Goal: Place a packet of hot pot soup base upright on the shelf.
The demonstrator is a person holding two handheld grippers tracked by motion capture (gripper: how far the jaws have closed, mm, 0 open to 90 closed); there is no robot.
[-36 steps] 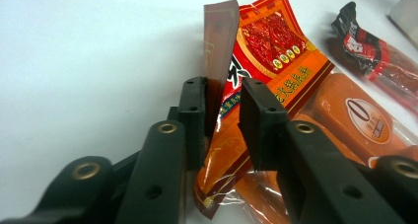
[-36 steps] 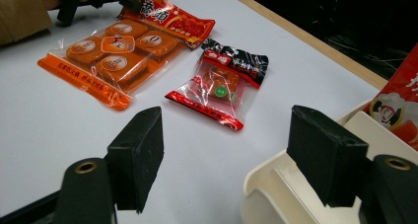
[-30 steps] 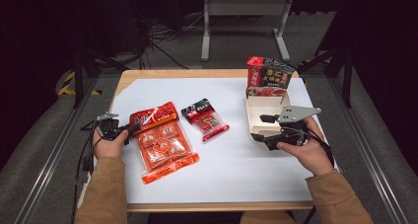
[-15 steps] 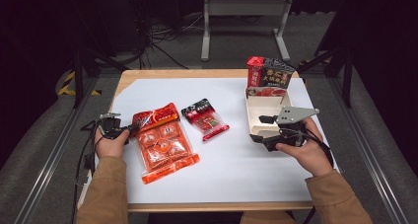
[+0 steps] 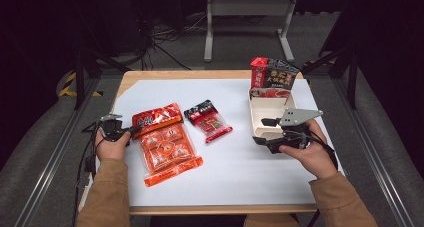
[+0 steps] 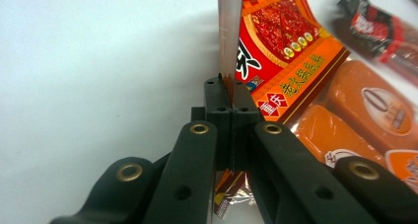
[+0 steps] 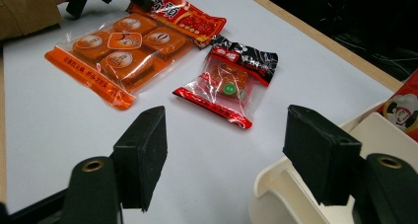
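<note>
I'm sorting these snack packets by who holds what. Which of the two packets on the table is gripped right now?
The big orange packet: the left gripper is shut on its edge. The small red-and-black packet lies untouched beside it.

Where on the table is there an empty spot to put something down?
Bare white table runs along the near edge, between the orange packet and the right gripper. The far-left corner behind that packet is bare too. It is crowded from the orange packet to the small red packet, and around the white box.

Glossy plastic orange packet (image 5: pixel 165 144); matt white table sheet (image 5: pixel 240 172); seemingly cardboard tray (image 5: pixel 265 117).
</note>
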